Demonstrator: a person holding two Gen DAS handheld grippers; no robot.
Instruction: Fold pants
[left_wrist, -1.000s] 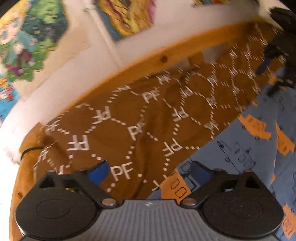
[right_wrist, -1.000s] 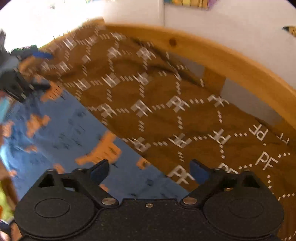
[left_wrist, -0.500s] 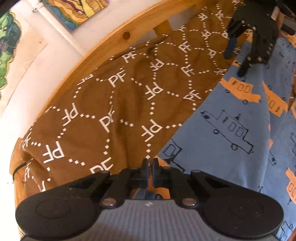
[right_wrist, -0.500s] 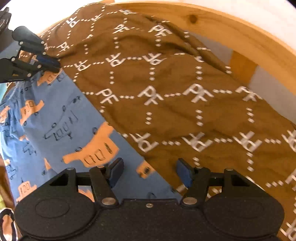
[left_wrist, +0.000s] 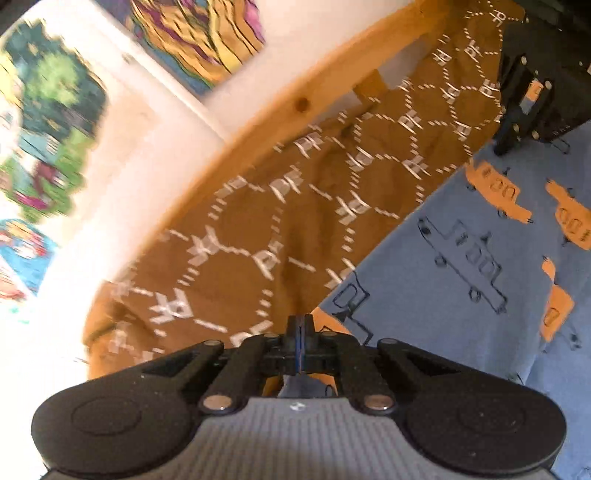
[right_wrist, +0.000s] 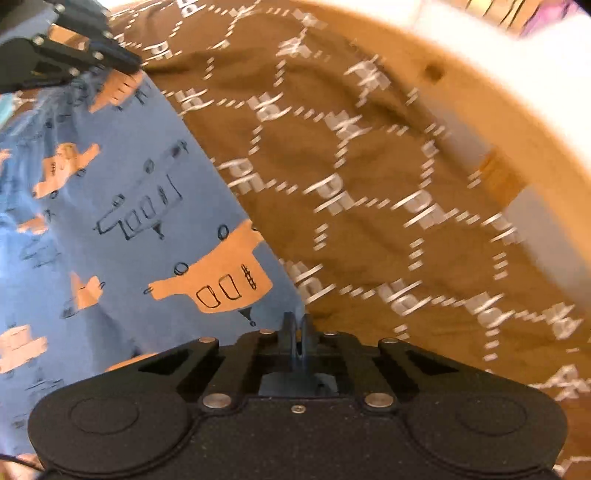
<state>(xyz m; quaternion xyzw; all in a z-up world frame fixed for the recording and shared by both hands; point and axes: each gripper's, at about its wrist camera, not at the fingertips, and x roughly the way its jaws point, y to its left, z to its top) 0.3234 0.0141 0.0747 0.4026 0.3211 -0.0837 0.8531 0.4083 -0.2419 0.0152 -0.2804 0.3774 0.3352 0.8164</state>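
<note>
The pants (left_wrist: 461, 288) are blue with orange and outlined bus prints; they lie on a brown blanket (left_wrist: 295, 206) with white PF lettering. My left gripper (left_wrist: 301, 325) is shut on the pants' edge at one corner. In the right wrist view the pants (right_wrist: 122, 229) fill the left side and my right gripper (right_wrist: 297, 325) is shut on their edge at another corner. Each gripper shows in the other's view: the right one (left_wrist: 517, 122) at top right, the left one (right_wrist: 85, 55) at top left. The views are motion-blurred.
A curved wooden bed rail (left_wrist: 280, 118) runs behind the blanket, with a white wall and colourful pictures (left_wrist: 207, 33) beyond. In the right wrist view the rail (right_wrist: 480, 122) and the brown blanket (right_wrist: 369, 192) take up the right side.
Both grippers went from open to shut on the pants' edge; the left closed first, the right after. Both views have since shifted and blurred.
</note>
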